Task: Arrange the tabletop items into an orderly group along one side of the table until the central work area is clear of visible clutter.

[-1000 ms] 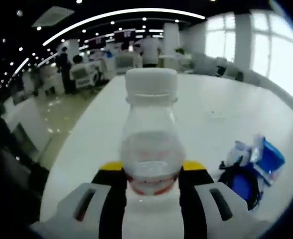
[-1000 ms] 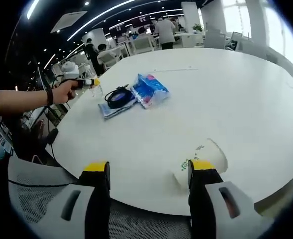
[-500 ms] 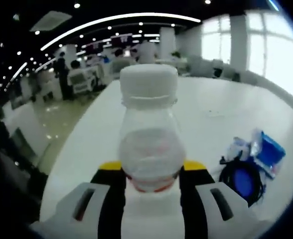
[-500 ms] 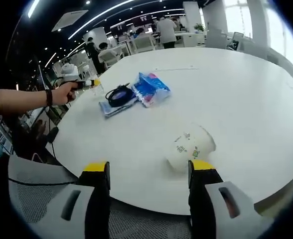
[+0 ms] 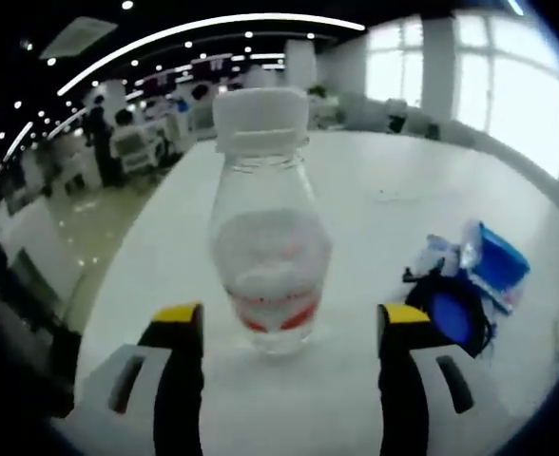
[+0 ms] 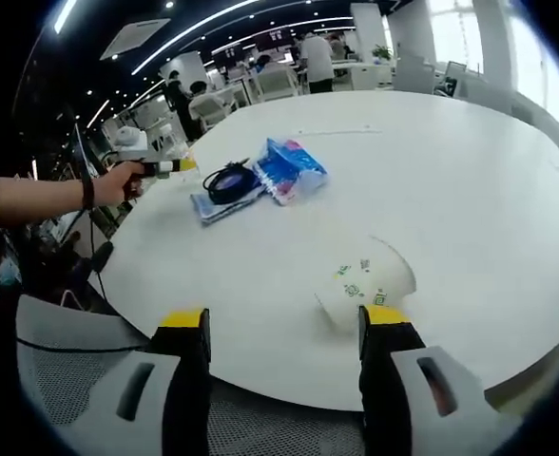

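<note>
Left tongs (image 5: 284, 328) stand released, jaws spread either side of one clear bottle (image 5: 268, 237) set upright near the bench (image 5: 375, 204) edge, apart from both jaws. At 3 o'clock lie one coiled black cable (image 5: 455, 318) and one blue packet (image 5: 496, 275), touching. Right tongs (image 6: 284, 328) are open and empty; one paper cup (image 6: 365, 285) lies tipped at 1 o'clock, mid-bench. Judgement: three items grouped, the cup outstanding.

1 bottle (image 5: 270, 256), 1 paper cup (image 6: 365, 282), 1 blue packet (image 6: 292, 169), 1 cable coil (image 6: 228, 180)
</note>
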`<state>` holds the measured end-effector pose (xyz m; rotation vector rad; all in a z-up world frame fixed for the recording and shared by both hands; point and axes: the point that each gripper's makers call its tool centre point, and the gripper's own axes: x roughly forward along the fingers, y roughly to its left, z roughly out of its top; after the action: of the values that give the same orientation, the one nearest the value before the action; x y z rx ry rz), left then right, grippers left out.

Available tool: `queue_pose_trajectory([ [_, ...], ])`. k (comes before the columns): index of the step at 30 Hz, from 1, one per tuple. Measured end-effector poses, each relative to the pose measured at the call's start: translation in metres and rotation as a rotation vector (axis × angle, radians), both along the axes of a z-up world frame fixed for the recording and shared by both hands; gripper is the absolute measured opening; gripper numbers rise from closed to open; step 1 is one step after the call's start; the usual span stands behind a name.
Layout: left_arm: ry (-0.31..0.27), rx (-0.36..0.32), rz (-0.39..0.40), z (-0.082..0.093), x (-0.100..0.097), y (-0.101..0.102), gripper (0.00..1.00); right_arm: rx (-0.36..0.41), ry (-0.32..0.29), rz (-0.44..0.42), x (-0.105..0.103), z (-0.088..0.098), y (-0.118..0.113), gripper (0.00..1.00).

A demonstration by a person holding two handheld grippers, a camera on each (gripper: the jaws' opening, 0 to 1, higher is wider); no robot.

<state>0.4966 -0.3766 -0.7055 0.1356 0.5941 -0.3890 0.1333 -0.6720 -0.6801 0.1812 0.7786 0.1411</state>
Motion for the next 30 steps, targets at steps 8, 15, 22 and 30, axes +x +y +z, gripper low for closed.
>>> queue_pose_trajectory([
  [8, 0.015, -0.005, -0.067, 0.009, -0.021, -0.011, 0.76, 0.004, -0.001, 0.017, 0.001, 0.000, 0.003, 0.63],
  [15, 0.006, -0.006, -0.077, 0.023, -0.043, -0.014, 0.75, 0.017, -0.010, 0.013, 0.002, 0.002, 0.004, 0.63],
  [22, 0.010, 0.001, -0.098, 0.032, -0.072, -0.013, 0.73, 0.029, -0.014, 0.020, 0.002, 0.002, 0.007, 0.63],
  [30, 0.014, -0.013, -0.084, 0.038, -0.100, -0.010, 0.72, 0.043, -0.017, 0.032, 0.002, 0.003, 0.009, 0.62],
])
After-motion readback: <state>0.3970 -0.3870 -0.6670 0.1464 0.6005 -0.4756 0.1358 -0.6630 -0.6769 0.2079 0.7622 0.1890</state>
